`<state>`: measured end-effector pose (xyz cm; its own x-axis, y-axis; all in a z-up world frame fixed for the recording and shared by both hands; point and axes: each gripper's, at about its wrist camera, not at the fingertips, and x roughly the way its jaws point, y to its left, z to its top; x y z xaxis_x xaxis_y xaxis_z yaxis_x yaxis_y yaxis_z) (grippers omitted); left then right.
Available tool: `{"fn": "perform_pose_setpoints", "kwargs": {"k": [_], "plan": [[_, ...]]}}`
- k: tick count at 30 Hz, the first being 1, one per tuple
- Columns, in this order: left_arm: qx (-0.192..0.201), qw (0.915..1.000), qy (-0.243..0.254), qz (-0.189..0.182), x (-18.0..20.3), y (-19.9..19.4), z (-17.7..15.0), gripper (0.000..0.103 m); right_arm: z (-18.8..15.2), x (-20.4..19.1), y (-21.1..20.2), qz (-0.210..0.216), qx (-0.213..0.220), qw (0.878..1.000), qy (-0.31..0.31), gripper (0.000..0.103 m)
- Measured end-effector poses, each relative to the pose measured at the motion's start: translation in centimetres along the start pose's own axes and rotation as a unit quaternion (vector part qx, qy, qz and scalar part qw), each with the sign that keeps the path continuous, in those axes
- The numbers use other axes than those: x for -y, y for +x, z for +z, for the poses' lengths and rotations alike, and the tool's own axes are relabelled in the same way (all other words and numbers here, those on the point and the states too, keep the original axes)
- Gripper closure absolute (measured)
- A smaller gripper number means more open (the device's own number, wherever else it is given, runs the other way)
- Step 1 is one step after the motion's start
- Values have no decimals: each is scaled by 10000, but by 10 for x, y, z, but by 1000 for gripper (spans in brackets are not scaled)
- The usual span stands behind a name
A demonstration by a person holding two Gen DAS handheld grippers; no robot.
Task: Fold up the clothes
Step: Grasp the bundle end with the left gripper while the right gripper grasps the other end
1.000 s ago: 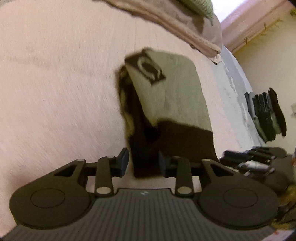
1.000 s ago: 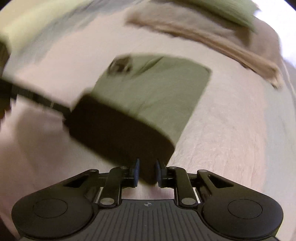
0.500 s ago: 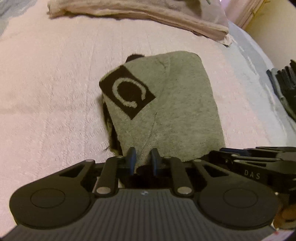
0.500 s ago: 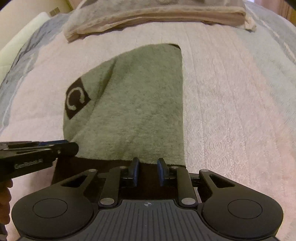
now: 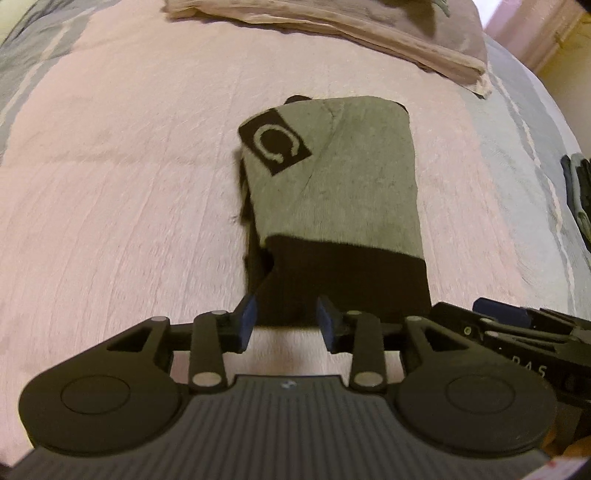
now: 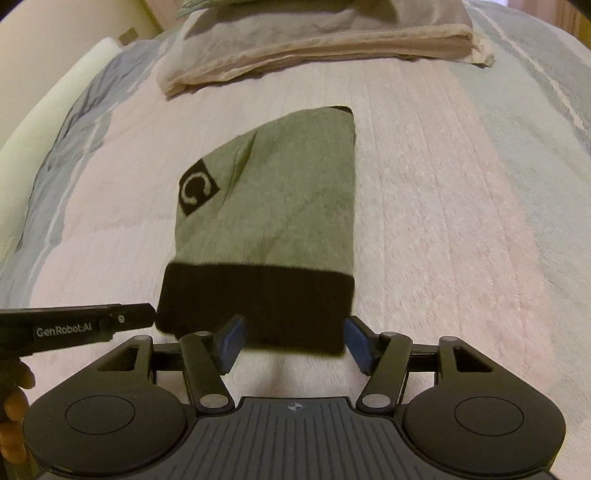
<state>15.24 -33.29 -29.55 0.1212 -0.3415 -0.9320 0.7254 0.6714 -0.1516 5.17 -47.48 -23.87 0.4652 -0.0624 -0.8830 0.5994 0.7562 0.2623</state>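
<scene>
A folded grey garment (image 5: 343, 177) (image 6: 280, 199) with a black hem band and a black patch bearing a pale C lies flat on the pink bedspread (image 5: 110, 184) (image 6: 443, 221). My left gripper (image 5: 285, 325) hovers just over the near edge of the black band, its jaws opening, blue pads apart and not pressing the cloth. My right gripper (image 6: 293, 341) hangs over the same near edge, jaws opening wide, nothing gripped. Each gripper shows at the side of the other's view, the right one (image 5: 517, 332) and the left one (image 6: 81, 325).
A folded beige blanket pile (image 5: 332, 26) (image 6: 314, 44) lies at the far end of the bed. A blue-grey patterned cover (image 6: 535, 110) borders the pink spread. Dark items (image 5: 578, 192) hang at the right edge. A hand (image 6: 14, 406) shows at the left.
Both grippers held the garment's dark hem, laid it down folded, then let go. Their jaws have opened and both have drawn back above the near edge.
</scene>
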Motion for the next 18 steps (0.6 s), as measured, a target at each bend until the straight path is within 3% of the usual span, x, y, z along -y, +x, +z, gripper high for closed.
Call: {"fn": "perform_pose_setpoints", "kwargs": {"k": [5, 8, 10, 13, 16, 18], "plan": [[208, 9964, -763, -319, -9, -12, -23, 56, -7, 11, -18, 132, 30, 9999, -68, 46], [297, 9815, -1698, -838, -26, -2, -43, 53, -10, 34, -17, 101, 3, 9998, 155, 46], [348, 9633, -2393, -1168, -37, 12, -60, 51, -13, 56, -10, 34, -115, 9988, 473, 46], [369, 9278, -3352, -1595, -45, 37, -82, 48, -21, 98, 2, -40, -295, 9915, 1263, 46], [537, 8898, -4154, -1811, -45, 62, -97, 37, -28, 134, 6, -46, -354, 9821, 1848, 46], [775, 8723, -4456, -1860, -41, 78, -101, 35, -31, 152, 4, -141, -336, 9784, 2032, 46]]}}
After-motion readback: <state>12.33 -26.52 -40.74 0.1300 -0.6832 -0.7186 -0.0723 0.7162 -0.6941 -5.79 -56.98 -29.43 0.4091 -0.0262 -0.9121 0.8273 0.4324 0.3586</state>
